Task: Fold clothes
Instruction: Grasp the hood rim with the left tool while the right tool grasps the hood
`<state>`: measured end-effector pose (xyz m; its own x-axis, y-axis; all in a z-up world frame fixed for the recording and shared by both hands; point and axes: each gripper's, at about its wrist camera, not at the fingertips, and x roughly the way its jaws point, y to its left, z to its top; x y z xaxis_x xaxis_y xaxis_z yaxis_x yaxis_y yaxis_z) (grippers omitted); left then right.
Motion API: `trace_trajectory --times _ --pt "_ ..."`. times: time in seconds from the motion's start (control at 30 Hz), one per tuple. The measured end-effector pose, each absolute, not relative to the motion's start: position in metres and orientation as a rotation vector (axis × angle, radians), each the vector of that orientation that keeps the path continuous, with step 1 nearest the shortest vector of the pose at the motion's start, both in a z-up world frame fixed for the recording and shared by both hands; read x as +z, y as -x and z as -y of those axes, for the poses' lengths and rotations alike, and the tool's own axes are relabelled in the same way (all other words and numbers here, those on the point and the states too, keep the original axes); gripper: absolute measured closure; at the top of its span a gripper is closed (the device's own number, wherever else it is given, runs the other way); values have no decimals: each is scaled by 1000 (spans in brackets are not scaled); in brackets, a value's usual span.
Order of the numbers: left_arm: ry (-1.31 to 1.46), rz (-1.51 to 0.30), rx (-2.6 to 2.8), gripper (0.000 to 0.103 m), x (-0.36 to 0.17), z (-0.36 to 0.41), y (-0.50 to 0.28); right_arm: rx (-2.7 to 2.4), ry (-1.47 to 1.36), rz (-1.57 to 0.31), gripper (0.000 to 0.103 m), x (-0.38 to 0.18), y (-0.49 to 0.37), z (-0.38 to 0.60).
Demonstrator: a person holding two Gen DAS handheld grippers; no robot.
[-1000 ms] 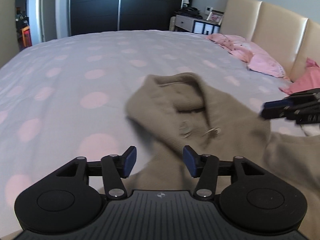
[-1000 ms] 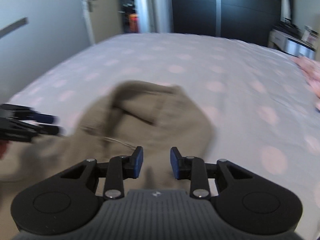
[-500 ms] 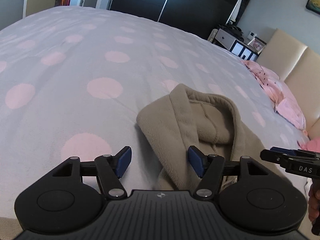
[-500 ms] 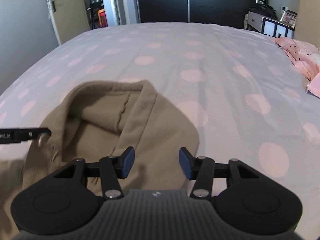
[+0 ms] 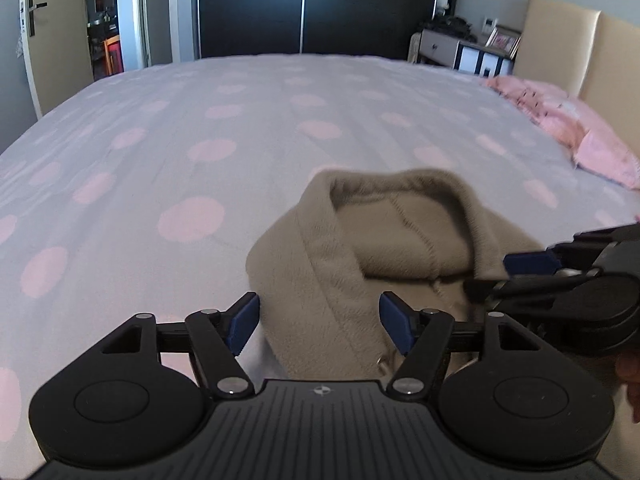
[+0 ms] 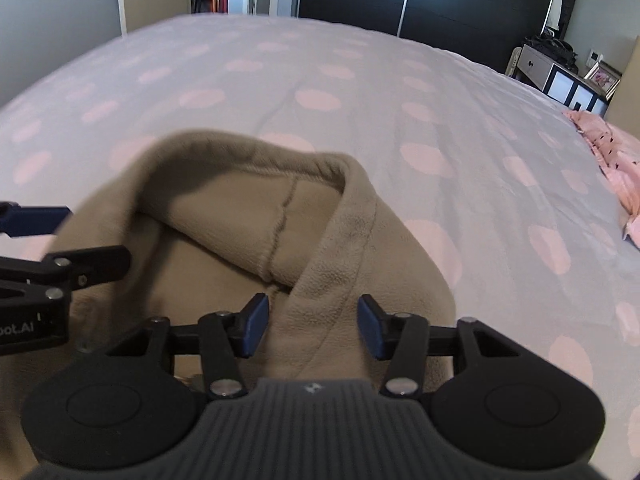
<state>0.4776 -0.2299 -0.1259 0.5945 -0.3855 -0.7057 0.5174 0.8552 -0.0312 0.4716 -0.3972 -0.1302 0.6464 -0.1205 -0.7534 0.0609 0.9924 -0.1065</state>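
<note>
A beige fleece hooded top [image 5: 400, 240] lies on the bed, hood opening upward, also filling the right wrist view [image 6: 240, 220]. My left gripper [image 5: 320, 320] stands open astride the hood's left edge band, its pads clear of the cloth. My right gripper [image 6: 313, 322] straddles the hood's right edge band; its jaws are closing, with the band between them and no pad pressing. Each gripper shows in the other's view: the right gripper [image 5: 504, 276] at the right, the left gripper [image 6: 68, 242] at the left. A zip pull [image 5: 382, 360] peeks out near the left gripper.
The grey bedspread [image 5: 200, 140] with pink dots stretches far ahead and to both sides. Pink bedding [image 5: 560, 128] lies against a cream headboard [image 5: 600, 52] at the right. A bedside unit [image 5: 460, 48], dark wardrobe [image 5: 300, 8] and a door [image 5: 52, 40] stand beyond the bed.
Both grippers have come down and closer to the hood, one on each side of it. The left jaws widened. The right jaws widened, then narrowed a little.
</note>
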Motion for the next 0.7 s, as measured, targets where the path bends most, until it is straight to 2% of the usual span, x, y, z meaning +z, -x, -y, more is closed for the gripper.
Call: trace_trajectory --times 0.03,0.07,0.13,0.27,0.53,0.7 --pt "-195 -776 -528 50 -129 230 -478 -99 67 -859 66 -131 -471 399" --pt "-201 -780 -536 64 -131 229 -479 -98 62 -853 73 -131 -469 400" --pt "-192 -803 -554 78 -133 225 -481 -103 66 -835 81 -127 -464 402" --pt "-163 -759 -576 85 -124 212 -474 -91 86 -768 86 -107 -444 410" --pt "-82 -683 -654 86 -86 169 -445 -59 5 -648 88 -60 -364 436" --pt "-182 -654 -717 86 -79 152 -416 -19 -12 -602 88 -58 -309 435"
